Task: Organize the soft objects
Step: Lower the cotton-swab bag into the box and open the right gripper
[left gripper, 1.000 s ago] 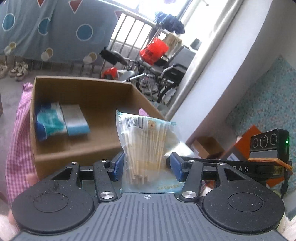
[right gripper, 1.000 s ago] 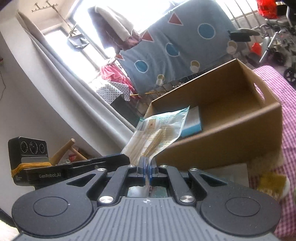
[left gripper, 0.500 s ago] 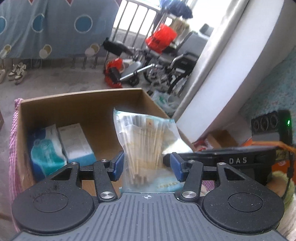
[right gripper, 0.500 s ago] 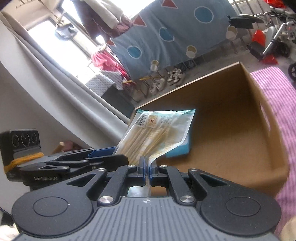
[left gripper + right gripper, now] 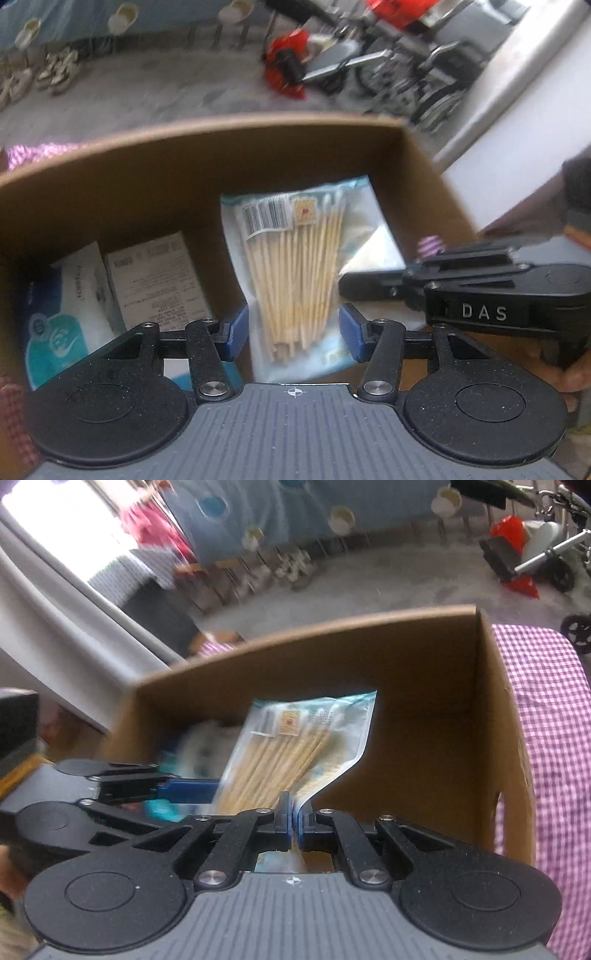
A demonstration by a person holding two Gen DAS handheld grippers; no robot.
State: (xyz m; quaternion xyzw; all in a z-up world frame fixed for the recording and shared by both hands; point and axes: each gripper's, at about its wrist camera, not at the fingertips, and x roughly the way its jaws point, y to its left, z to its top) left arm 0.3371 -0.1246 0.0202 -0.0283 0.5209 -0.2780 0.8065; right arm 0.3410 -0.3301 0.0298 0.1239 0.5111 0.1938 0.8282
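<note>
Brown cardboard box [image 5: 424,686] below; held the bag of cotton sticks [image 5: 295,273] over it, right of the tissue packs [image 5: 74,314]; pinched its near edge tight in the right gripper [image 5: 294,819]; had the left gripper [image 5: 291,332] half open around it, touch unclear; likely the putting-in step; next, needed lowering, then letting go.

Beyond the gripper, past the box's far wall, lie a grey floor [image 5: 155,92], pairs of shoes [image 5: 55,70] to the upper left, a red bag [image 5: 286,66] and wheelchairs [image 5: 424,81] to the upper right, and a checked cloth [image 5: 546,716] at right.
</note>
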